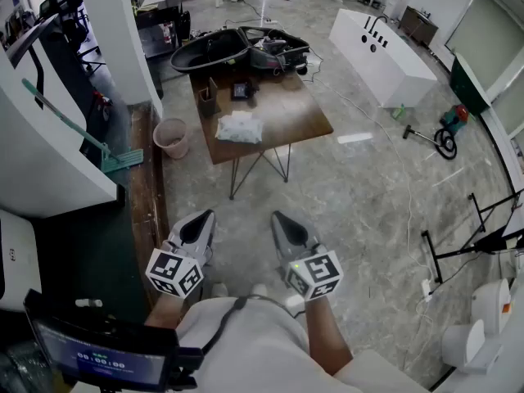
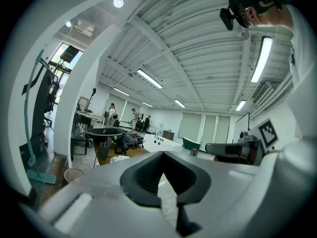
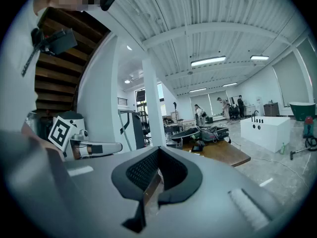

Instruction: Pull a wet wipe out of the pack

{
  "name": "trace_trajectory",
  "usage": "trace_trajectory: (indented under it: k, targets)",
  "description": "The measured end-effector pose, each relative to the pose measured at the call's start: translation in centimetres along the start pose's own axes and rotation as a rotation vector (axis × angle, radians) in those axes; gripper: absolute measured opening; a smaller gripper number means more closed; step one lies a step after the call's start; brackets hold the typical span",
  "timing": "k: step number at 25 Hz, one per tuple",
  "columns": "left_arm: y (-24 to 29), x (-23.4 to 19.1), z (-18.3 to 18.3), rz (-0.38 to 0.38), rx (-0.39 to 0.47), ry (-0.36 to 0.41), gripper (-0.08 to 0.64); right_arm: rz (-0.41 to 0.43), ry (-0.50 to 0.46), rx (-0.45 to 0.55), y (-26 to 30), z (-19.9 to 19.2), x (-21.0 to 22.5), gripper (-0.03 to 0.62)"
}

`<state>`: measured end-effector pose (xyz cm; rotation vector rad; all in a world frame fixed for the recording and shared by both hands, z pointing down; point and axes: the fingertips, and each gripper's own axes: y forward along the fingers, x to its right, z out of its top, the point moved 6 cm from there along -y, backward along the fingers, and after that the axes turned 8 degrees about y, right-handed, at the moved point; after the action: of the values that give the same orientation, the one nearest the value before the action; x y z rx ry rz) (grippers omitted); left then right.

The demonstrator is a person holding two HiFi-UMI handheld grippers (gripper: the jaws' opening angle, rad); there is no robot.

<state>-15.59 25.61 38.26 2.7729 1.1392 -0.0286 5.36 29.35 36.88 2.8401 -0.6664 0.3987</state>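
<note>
Head view: the pack (image 1: 239, 128) lies on the table (image 1: 282, 113) at 12 o'clock, well apart from both claws, its long axis left to right. Left claw (image 1: 201, 217) and right claw (image 1: 284, 217) are closed, empty, neither clearly nearer.

Left gripper view: tips together; pack at 11 o'clock.

Right gripper view: tips together; table at 1 o'clock, on a bare floor (image 3: 277, 170) in an open hall.

Looks like a large open workshop hall, judging by the bare grey floor (image 1: 352, 195), ribbed metal ceiling (image 2: 198, 58) with tube lights (image 2: 261, 58), free-standing white bathtub (image 1: 381, 56) and cluttered wooden surface (image 1: 282, 117).
</note>
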Motion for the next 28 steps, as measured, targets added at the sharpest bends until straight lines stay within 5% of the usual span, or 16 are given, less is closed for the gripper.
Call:
trace_trajectory:
  k: [14,28]
  targets:
    - [0.0,0.0,-0.5,-0.009,-0.016,0.006,0.003,0.014,0.055,0.019,-0.4,0.0,-0.1,0.008]
    - [1.2,0.4,-0.1,0.043,-0.011,-0.009,0.003,0.023,-0.002,-0.015,0.8,0.4,1.1,0.008]
